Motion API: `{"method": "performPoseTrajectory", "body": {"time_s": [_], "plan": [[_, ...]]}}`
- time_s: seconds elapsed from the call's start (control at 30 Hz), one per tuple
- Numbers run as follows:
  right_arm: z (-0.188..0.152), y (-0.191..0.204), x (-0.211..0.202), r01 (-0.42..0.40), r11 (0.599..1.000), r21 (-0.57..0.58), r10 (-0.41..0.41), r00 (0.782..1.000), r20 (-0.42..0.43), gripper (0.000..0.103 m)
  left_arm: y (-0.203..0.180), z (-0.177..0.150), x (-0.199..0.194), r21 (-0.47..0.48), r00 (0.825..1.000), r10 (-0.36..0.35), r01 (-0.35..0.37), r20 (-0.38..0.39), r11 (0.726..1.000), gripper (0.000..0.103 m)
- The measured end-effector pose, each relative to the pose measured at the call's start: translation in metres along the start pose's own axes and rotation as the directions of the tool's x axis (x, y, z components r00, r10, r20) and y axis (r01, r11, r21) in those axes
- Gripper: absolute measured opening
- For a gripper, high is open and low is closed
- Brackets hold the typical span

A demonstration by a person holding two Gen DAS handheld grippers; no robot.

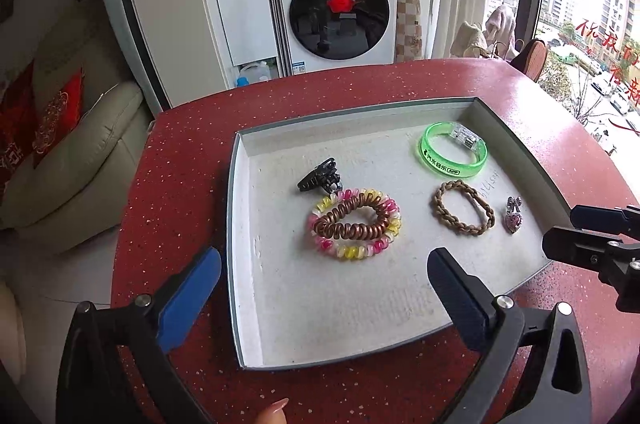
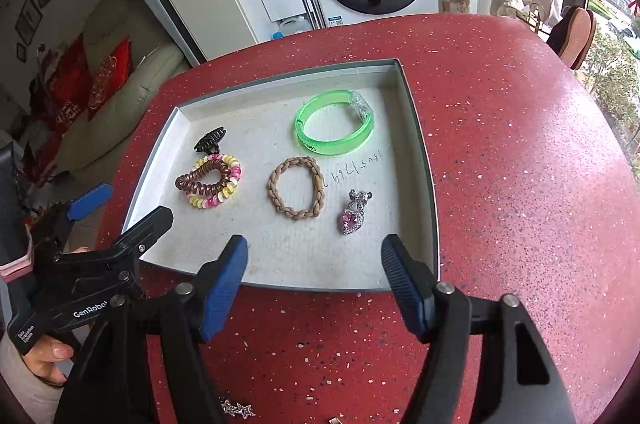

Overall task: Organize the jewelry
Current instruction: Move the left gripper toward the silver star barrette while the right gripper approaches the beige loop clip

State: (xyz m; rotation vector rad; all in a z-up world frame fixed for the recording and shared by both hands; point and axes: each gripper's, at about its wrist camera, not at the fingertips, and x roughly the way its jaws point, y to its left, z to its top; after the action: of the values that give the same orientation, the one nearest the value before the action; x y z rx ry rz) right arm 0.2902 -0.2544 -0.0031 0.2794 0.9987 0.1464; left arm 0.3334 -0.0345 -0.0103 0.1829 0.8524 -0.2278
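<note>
Green bangle (image 1: 455, 155) printed "APP" in tray (image 1: 244, 160), Panasonic washer (image 1: 338, 4) behind, left gripper (image 1: 324, 284) and right gripper (image 2: 314, 276) both wide, empty

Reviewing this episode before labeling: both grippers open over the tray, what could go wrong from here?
1. The brown coil hair tie lies tangled in the pink-and-yellow coil hair tie; lifting one likely drags both, perhaps the touching black claw clip.
2. The small pink heart pendant lies flat; the right gripper may slip off it.
</note>
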Motion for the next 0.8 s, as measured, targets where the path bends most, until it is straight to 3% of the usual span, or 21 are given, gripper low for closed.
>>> {"method": "performPoseTrajectory", "body": {"time_s": [0.2,0.4,0.63,0.8], "plan": [[-0.013,-0.002,-0.020,-0.035,0.999,0.011,0.034,0.998,0.059,0.089,-0.004,-0.021,-0.022,0.019,1.000,0.001,-0.001,-0.004,1.000,0.103],[-0.025,-0.007,-0.030,-0.076,0.996,0.050,0.073,0.995,0.066,0.090,-0.007,-0.044,-0.041,0.022,1.000,0.014,-0.013,-0.018,1.000,0.103],[-0.043,-0.008,-0.046,-0.011,0.999,0.042,0.009,0.998,0.058,0.090,-0.002,-0.067,-0.065,-0.026,0.999,0.048,-0.048,-0.002,0.999,0.103],[-0.069,-0.015,-0.045,0.032,0.999,0.038,-0.033,0.999,0.024,0.090,-0.006,-0.089,-0.078,-0.014,1.000,0.010,-0.010,0.011,1.000,0.103]]}}
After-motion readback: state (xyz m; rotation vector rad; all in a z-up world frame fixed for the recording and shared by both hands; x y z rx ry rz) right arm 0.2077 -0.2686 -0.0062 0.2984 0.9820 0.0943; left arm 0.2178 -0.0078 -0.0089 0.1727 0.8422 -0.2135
